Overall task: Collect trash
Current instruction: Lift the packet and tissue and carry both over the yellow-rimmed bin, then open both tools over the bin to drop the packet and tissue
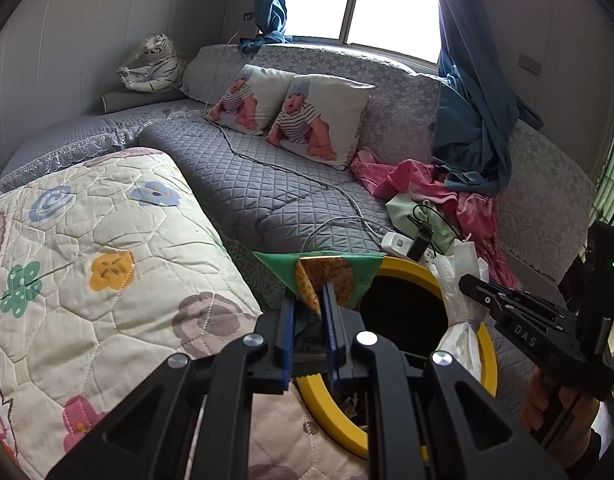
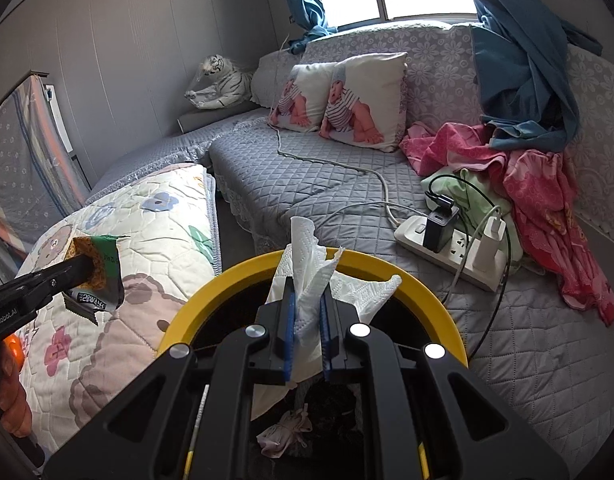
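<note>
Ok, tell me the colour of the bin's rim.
Yellow; the bin rim shows best in the right wrist view, around a dark inside.

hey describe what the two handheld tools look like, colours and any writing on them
Both are matte black with angular cut-out linkages, round silver rivets and blue ridged pads. The left tool carries white "GenRobot.AI" lettering. The right tool shows white "DAS" lettering and a small green light on its body.

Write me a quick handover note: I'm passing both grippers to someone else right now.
Left gripper: shut on green snack wrapper, near the yellow-rimmed bin edge.
Right gripper: shut on white paper towel, over the bin opening.
Done: both pieces picked up; a crumpled wad already lies in the bin.
Left: drop the towel, bring the wrapper over the opening, drop it.
</note>
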### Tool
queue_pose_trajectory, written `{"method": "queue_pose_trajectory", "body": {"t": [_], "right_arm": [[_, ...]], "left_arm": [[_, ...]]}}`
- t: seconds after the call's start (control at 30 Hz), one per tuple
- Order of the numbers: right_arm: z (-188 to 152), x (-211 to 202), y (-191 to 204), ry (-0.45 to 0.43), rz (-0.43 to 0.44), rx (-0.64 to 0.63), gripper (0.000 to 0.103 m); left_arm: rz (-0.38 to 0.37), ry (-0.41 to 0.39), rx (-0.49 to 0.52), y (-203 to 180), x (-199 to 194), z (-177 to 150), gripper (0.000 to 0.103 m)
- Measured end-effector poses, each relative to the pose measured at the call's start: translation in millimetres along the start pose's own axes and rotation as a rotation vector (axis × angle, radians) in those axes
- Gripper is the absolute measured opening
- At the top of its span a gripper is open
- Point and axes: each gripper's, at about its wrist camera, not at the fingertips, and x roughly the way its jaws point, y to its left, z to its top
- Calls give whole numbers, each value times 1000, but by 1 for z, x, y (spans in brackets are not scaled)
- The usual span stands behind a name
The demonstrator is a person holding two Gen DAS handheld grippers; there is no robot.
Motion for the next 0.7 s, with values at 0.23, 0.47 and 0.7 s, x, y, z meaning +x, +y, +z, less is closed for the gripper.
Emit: {"method": "queue_pose_trajectory", "body": {"t": [0.23, 0.47, 0.7], "right_arm": [[-11, 8, -15, 20, -47, 30, 10], [-16, 12, -27, 40, -58, 53, 10], [-19, 14, -35, 44, -70, 67, 11]], "left_arm": [[-38, 14, 16, -18, 21, -2, 12], [-64, 36, 20, -28, 38, -2, 13], [-73, 50, 1, -29, 47, -3, 20]]}}
